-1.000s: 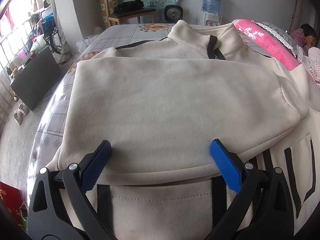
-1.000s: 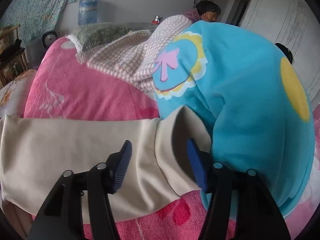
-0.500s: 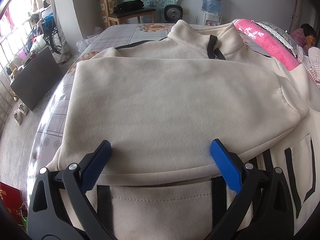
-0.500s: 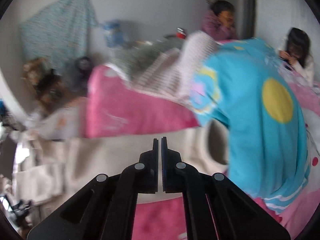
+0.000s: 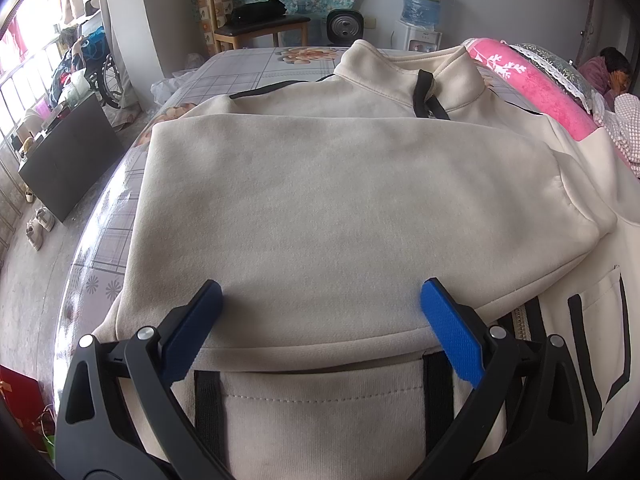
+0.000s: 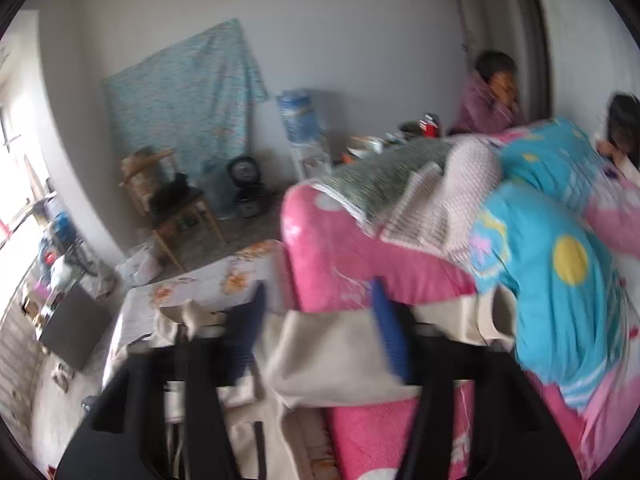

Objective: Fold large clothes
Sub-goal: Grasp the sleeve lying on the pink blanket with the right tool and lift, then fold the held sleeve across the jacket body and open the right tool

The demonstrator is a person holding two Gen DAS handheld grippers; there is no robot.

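The cream jacket (image 5: 344, 216) lies front-up across the table (image 5: 240, 68), collar (image 5: 408, 76) at 12 o'clock in the left wrist view and hem toward the camera. One sleeve (image 5: 360, 200) is folded flat across the chest, cuff (image 5: 588, 216) at 3 o'clock. This placement narrows the garment for later folds. The other sleeve (image 6: 344, 344) extends off the table onto the pink bedding (image 6: 340, 248), seen at 6 o'clock in the right wrist view, so that side is not yet folded, by my judgement.

The left tongs (image 5: 320, 320) are spread wide, one pad at each side of the folded sleeve's lower edge. They grip nothing. Whether the pads rest on the cloth cannot be told.

The right tongs (image 6: 316, 328) are opening. The view is blurred. The extended sleeve shows between the pads, but they do not press on it.

Outward: a blue blanket (image 6: 560, 264) with a yellow disc lies at 3 o'clock of the right view. A water bottle (image 5: 422, 0) stands at 1 o'clock of the left view. Its label print is too small to read. No other writing is legible.
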